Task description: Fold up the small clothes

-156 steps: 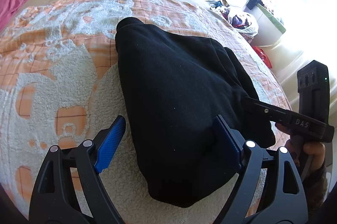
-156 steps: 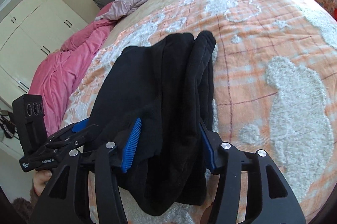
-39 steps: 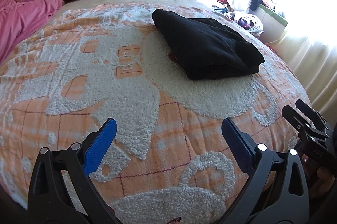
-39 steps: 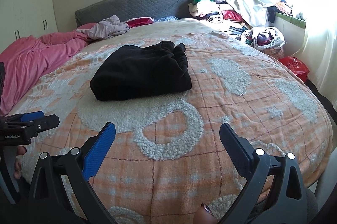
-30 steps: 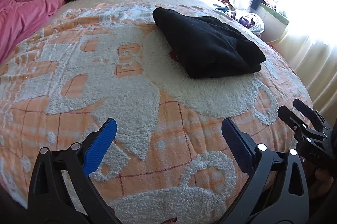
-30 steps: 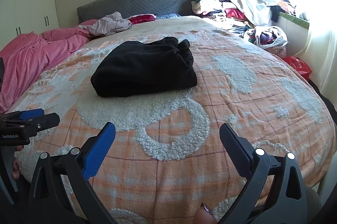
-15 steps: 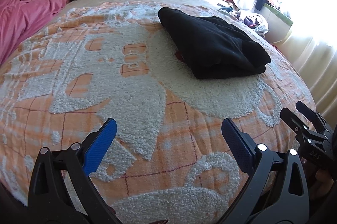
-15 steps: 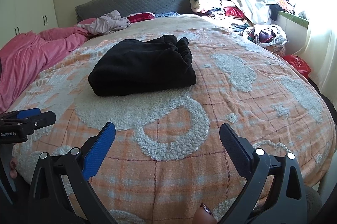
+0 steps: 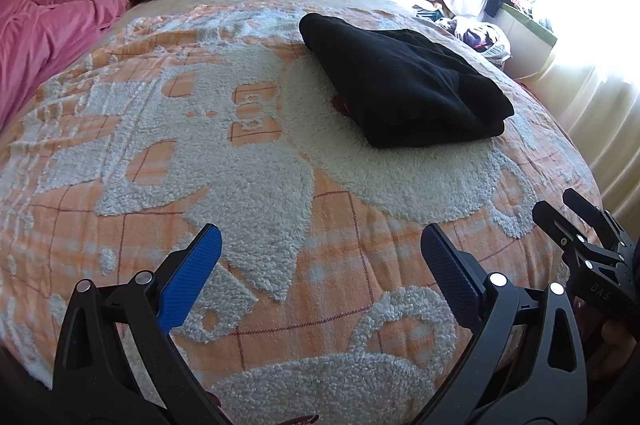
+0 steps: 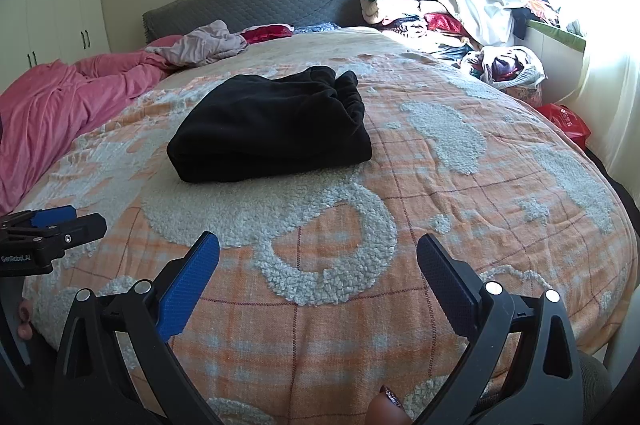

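A folded black garment [image 9: 400, 81] [image 10: 272, 121] lies flat in the middle of the bed, on an orange and white fleece blanket [image 9: 256, 161] [image 10: 360, 209]. My left gripper [image 9: 320, 245] hangs open near the foot of the bed, well short of the garment, with nothing between its blue pads. My right gripper [image 10: 318, 245] is open too and just as far back. Each wrist view catches the other gripper at its edge: the right gripper [image 9: 584, 237] at the lower right, the left gripper [image 10: 52, 225] at the lower left.
A pink duvet [image 10: 60, 97] and a crumpled mauve cloth [image 10: 204, 47] lie at the left near the grey headboard [image 10: 256, 1]. A heap of mixed clothes [image 10: 432, 13] fills the far right corner by the curtain and window. A red bag [image 10: 566, 121] sits beside the bed.
Five seconds ago both grippers were right over the black garment. Both have since drawn back to the foot of the bed, open. In the last second only small camera drift.
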The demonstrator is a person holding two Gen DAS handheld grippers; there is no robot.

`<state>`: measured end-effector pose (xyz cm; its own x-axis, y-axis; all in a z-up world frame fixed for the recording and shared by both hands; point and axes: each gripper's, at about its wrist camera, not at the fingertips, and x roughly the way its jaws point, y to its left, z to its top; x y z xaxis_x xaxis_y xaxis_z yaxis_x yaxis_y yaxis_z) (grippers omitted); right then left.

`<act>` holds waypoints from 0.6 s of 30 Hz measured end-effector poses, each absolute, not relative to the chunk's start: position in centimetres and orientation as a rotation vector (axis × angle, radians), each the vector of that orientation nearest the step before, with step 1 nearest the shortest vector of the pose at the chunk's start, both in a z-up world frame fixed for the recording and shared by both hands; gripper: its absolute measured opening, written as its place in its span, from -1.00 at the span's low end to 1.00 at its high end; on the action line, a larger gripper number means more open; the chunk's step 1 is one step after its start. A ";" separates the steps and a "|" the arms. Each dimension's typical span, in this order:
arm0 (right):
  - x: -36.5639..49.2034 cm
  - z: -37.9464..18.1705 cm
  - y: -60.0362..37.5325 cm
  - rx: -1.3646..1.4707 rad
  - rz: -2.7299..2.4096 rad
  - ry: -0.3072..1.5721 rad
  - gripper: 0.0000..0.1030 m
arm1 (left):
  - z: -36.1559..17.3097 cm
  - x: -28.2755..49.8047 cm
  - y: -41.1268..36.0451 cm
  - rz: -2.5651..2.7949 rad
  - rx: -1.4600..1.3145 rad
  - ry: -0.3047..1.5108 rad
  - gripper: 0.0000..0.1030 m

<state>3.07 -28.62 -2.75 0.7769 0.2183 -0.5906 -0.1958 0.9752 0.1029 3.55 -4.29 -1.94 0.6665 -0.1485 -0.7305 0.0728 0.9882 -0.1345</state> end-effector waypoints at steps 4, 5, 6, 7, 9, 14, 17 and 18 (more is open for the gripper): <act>3.0 -2.7 -28.6 0.038 0.222 0.643 0.91 | -1.9 3.5 -4.3 -0.120 -0.091 0.832 0.81; 3.0 -2.7 -28.6 0.038 0.221 0.644 0.91 | -1.9 3.5 -4.2 -0.119 -0.092 0.831 0.81; 3.1 -2.8 -28.6 0.038 0.220 0.644 0.91 | -1.9 3.5 -4.3 -0.120 -0.093 0.831 0.81; 3.0 -2.8 -28.7 0.040 0.221 0.643 0.91 | -1.9 3.5 -4.2 -0.119 -0.094 0.830 0.81; 3.0 -2.8 -28.7 0.039 0.220 0.643 0.91 | -1.9 3.5 -4.2 -0.117 -0.095 0.831 0.81; 3.1 -2.9 -28.7 0.035 0.219 0.647 0.91 | -1.9 3.5 -4.0 -0.121 -0.098 0.834 0.81; 3.3 -2.9 -28.7 0.029 0.215 0.651 0.91 | -2.0 3.5 -4.2 -0.121 -0.095 0.833 0.81; 3.2 -2.9 -28.7 0.031 0.217 0.650 0.91 | -2.0 3.5 -4.2 -0.122 -0.096 0.833 0.81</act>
